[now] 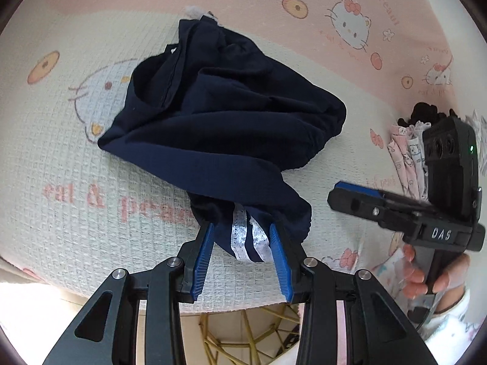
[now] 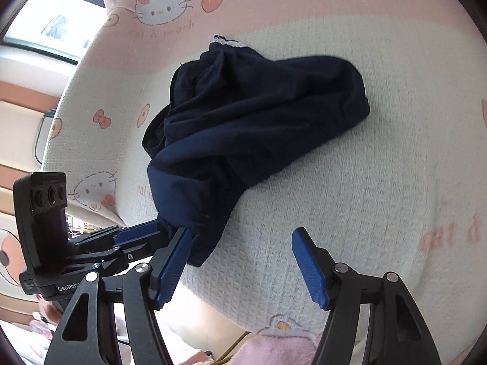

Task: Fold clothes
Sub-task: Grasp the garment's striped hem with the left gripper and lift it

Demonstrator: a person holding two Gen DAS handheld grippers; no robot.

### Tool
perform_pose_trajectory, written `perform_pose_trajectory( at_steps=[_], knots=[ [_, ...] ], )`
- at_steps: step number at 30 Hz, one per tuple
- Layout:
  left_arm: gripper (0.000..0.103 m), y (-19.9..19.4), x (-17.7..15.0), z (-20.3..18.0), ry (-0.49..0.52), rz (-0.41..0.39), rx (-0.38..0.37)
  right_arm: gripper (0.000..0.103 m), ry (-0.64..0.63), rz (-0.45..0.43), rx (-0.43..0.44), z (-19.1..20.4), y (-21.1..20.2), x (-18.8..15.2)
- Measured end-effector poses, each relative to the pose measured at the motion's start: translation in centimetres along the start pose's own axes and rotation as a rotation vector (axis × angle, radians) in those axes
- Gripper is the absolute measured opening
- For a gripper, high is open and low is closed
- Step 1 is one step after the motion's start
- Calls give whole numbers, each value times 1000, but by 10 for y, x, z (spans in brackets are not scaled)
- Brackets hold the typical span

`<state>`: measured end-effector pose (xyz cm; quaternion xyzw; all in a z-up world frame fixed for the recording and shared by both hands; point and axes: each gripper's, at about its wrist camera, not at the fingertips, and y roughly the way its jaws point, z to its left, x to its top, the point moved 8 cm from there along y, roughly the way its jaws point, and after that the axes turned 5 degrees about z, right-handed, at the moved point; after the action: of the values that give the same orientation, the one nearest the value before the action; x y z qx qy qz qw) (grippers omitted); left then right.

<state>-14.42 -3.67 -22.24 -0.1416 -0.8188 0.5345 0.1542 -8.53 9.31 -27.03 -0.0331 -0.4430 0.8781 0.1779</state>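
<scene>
The navy garment (image 1: 225, 121) bunches so tightly that its shape and its underside stay hidden, and the white lace trim (image 1: 246, 237) disappears into the folds. In the left wrist view the right gripper (image 1: 359, 196) shows one blue finger only, the other lost behind its body. The small pile of clothes (image 1: 408, 158) sits half covered, its pieces too small to tell apart.
</scene>
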Motion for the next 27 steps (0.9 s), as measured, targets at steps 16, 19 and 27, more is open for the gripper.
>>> perform_pose_trajectory(
  at_steps=[16, 19, 27],
  knots=[
    [42, 13, -18, -28, 119, 58, 1, 27, 180, 8, 329, 19, 41, -13],
    [48, 10, -19, -32, 114, 34, -11, 21, 112, -6, 295, 28, 39, -15],
    [48, 17, -21, -39, 132, 32, 79, 19, 83, -68, 372, 38, 14, -3]
  ],
)
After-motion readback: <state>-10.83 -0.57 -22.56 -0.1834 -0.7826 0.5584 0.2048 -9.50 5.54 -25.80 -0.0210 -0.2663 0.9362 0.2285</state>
